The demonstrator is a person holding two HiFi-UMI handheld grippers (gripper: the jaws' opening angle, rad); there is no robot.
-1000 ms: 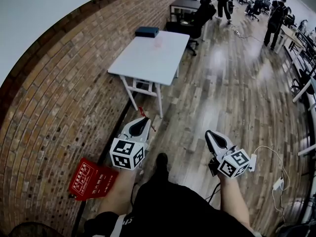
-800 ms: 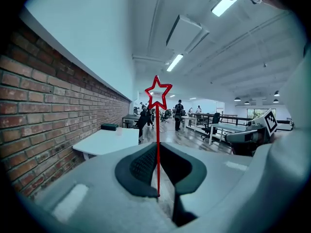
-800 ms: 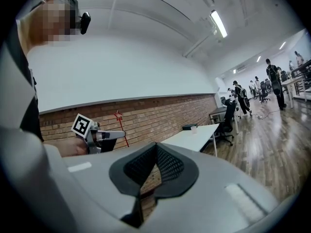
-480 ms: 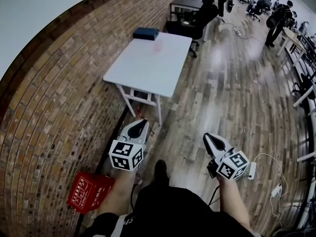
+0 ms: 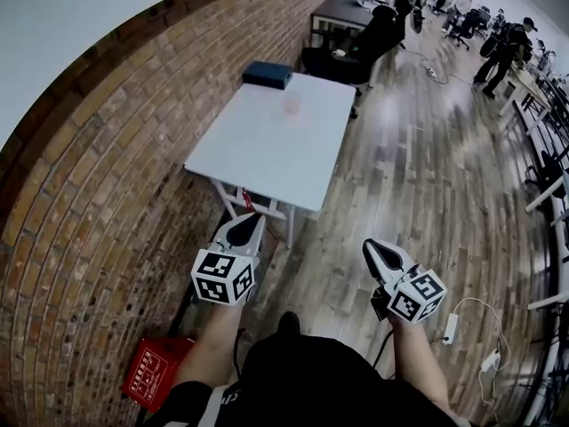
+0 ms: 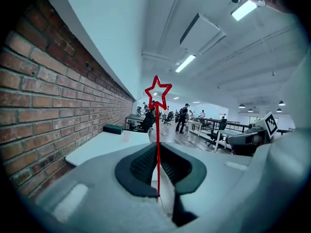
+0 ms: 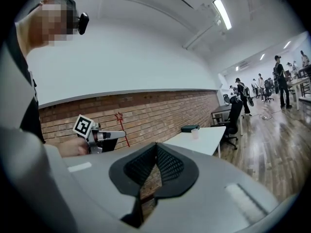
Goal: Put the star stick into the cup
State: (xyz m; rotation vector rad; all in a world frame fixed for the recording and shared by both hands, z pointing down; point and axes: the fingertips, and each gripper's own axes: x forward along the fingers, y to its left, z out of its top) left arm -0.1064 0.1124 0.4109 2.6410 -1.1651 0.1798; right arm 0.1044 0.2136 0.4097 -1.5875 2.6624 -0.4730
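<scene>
The left gripper (image 5: 254, 221) is closed on the star stick (image 6: 157, 144). Its two dark pads are pressed together on the lower part of the thin red stem. The stick stands upright out of the gripper, with its open red star outline at the top. In the head view only the red tip shows, just ahead of the gripper's nose and against the near edge of the white surface (image 5: 267, 149).

The right gripper (image 7: 155, 148) has its jaws together with nothing between them. It is held level with the left one and well apart from it. Both are held out in front of the person, above the wooden floor (image 5: 409, 194) and short of the surface.

The cup (image 5: 292, 103), small and translucent, stands on the far half of the surface, well apart from the star stick. A dark box (image 5: 267, 74) sits on the far left corner, near the cup but not touching it.

A brick wall (image 5: 98, 203) runs along the left side of the surface. A red box (image 5: 153, 374) lies on the floor at the foot of the wall, beside the person's left arm. A black office chair (image 5: 360, 43) stands beyond the surface. Several people stand farther back in the room.
</scene>
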